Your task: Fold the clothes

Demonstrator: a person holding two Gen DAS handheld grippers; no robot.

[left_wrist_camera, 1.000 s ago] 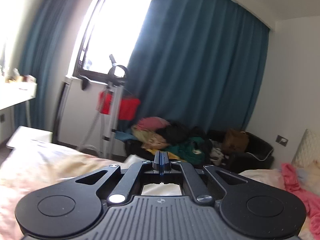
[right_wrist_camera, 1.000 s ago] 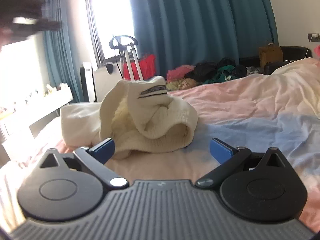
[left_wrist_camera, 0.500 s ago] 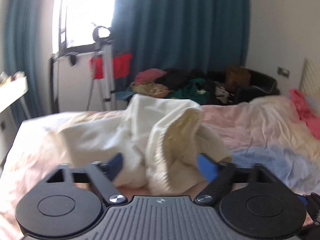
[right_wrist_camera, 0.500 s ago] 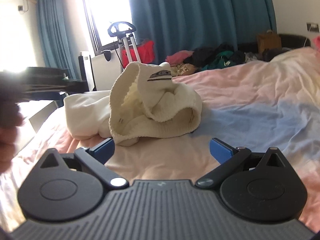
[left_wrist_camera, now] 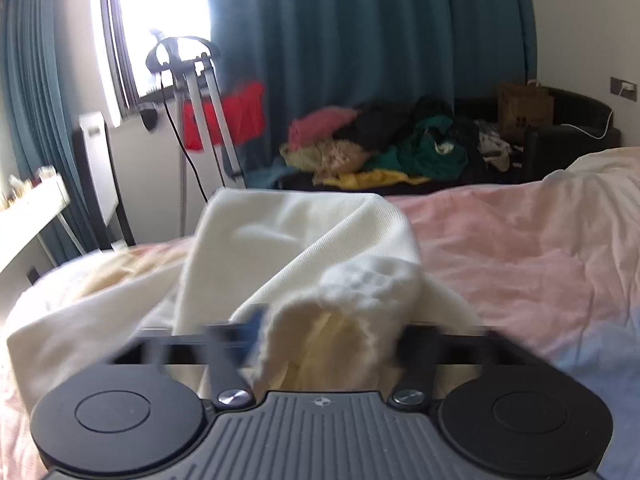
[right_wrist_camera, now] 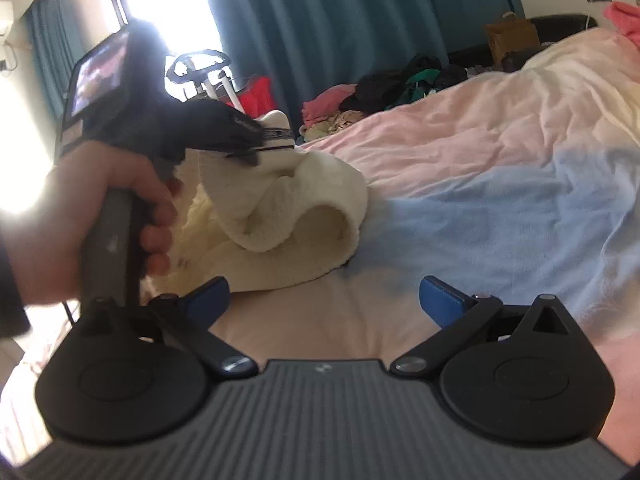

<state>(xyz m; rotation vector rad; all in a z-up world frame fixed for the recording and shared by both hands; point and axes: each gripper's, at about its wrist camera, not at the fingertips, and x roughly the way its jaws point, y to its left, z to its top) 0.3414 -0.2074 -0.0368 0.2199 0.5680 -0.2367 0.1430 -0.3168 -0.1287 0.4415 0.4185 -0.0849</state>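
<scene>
Two handheld grippers worked over a cream knit garment (right_wrist_camera: 304,200) that lay bunched on a bed's pink-and-blue duvet (right_wrist_camera: 480,208). Nearest the right wrist camera, the right gripper (right_wrist_camera: 324,300) hung just above the bedding with its blue-padded fingers (right_wrist_camera: 440,300) spread wide and nothing between them, the garment's near edge lying just beyond the left pad. To its left, a person's hand (right_wrist_camera: 80,220) gripped the grey handle of the left gripper (right_wrist_camera: 256,144), whose dark tips met the garment's neck end beside a sewn label; from this side the tips looked drawn together on the fabric. From the left wrist camera the left gripper (left_wrist_camera: 324,332) appeared motion-blurred, a thick fuzzy fold of the garment (left_wrist_camera: 304,248) bulging between its fingers and covering the right one, so the exact width of the gap could not be read there. More of the cream cloth spread to the left and rose in a smooth peak behind the fold. Farther back, a heap of mixed clothes (left_wrist_camera: 380,148) in pink, black, green and yellow sat past the bed's far edge, with a brown paper bag (left_wrist_camera: 524,110) on dark furniture to the right. A metal stand (left_wrist_camera: 192,92) with a red item stood before the bright window (left_wrist_camera: 160,20) and teal curtains (left_wrist_camera: 360,32).
</scene>
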